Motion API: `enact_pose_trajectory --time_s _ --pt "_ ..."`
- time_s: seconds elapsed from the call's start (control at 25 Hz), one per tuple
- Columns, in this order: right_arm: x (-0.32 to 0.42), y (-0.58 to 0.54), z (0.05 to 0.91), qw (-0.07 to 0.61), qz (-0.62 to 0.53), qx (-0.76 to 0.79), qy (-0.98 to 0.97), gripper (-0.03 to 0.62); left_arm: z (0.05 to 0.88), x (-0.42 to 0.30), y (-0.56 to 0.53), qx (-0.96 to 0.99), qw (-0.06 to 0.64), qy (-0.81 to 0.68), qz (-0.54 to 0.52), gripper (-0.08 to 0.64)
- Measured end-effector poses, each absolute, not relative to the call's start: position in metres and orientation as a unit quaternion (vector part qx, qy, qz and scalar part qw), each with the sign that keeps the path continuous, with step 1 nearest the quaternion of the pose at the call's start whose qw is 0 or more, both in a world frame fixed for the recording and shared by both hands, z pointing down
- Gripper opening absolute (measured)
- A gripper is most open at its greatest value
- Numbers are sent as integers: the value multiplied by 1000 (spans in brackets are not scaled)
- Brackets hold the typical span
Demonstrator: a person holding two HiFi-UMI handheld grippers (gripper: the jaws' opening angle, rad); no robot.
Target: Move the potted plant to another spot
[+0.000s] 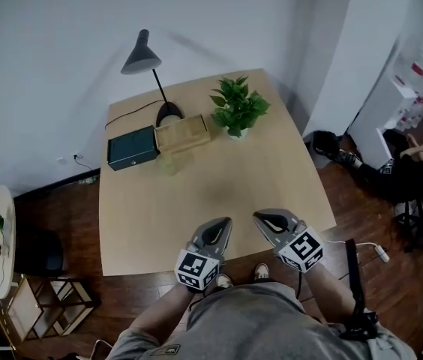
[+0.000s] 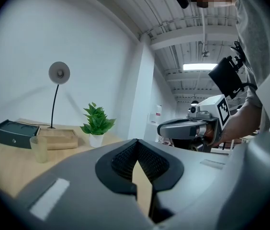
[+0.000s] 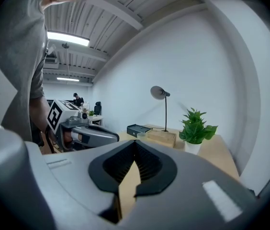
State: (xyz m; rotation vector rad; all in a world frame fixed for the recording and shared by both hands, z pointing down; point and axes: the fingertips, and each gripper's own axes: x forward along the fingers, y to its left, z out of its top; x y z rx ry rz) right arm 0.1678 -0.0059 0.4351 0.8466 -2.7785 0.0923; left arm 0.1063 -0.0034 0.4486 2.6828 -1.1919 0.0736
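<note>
Now, potted plant [image 1: 238, 107]: upright in a white pot, on the far right part of the table [image 1: 196, 208], just right of the wooden box [image 1: 182, 133]
Left gripper [image 2: 137, 152]: jaws pressed together, nothing between them, held over the near edge of the table
Right gripper [image 3: 135, 153]: jaws likewise closed and empty, just beside the left one at the near edge
Plant against left gripper: well apart, far across the table; in the left gripper view sits beyond the jaw tips and off to their left
Plant against right gripper: well apart too; in the right gripper view sits beyond the tips and to their right
Head view line-up: stands ahead of both grippers, roughly in line with the gap between them
Neighbours of the plant: desk lamp [image 1: 142, 55] behind the wooden box, dark box [image 1: 131, 148] left of it, pale cup [image 1: 168, 163] in front of the wooden box
Table: light wood, set against a white wall [image 1: 46, 51]
</note>
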Motion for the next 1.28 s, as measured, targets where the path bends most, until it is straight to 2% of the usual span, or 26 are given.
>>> enact_pose_trajectory --time_s 0.4,1.28 --pt "159 26 473 167 40 242 -955 6 476 108 14 899 132 -414 51 0" --pt "152 36 479 179 44 227 -956 6 480 110 21 900 132 -412 56 0"
